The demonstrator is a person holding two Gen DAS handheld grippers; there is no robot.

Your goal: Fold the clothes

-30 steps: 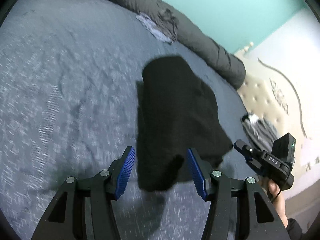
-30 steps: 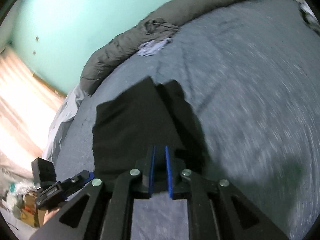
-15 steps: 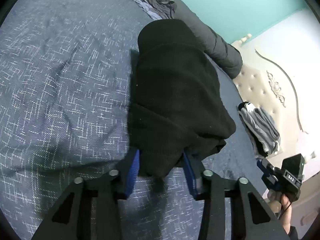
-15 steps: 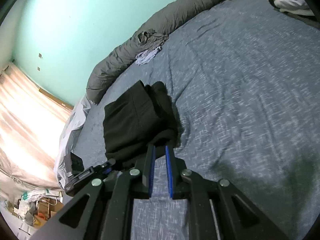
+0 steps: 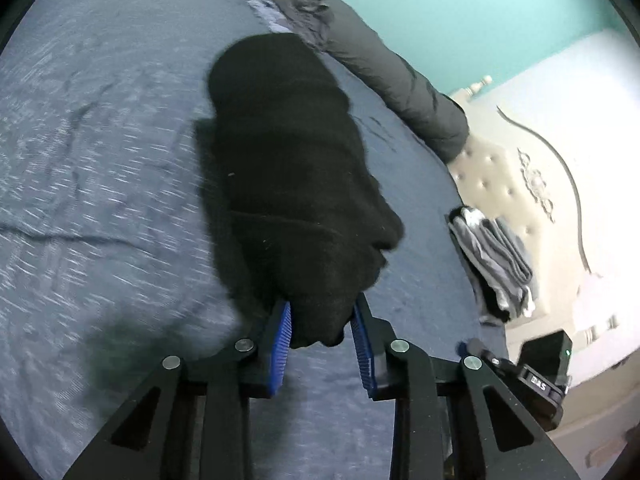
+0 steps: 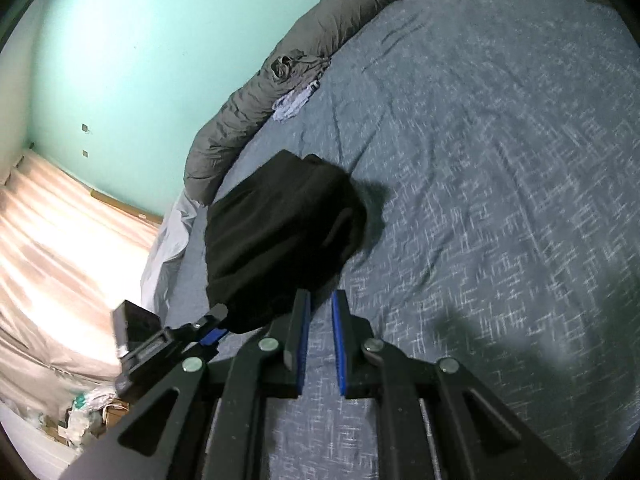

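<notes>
On the left, the left claw point(image 5: 321, 322) is clamped on the near end of a folded black garment point(image 5: 296, 184), its blue pads point(image 5: 282, 344) pressing the bunched cloth from both sides. The garment stretches away from the claw over the blue-grey patterned bed cover point(image 5: 100, 200); whether its far end rests on the cover cannot be told from the left wrist view. Beyond it, a rolled grey duvet point(image 5: 400, 76) runs along the far edge of the bed against the teal wall point(image 5: 480, 12). Further right, a stack of folded grey and white clothes point(image 5: 492, 264) lies near the cream tufted headboard point(image 5: 512, 184). The right claw point(image 6: 321, 312) hovers just beside the garment point(image 6: 280, 232), its fingers close together with a narrow gap and nothing between them. In the right wrist view the bundle sits left of this claw.
</notes>
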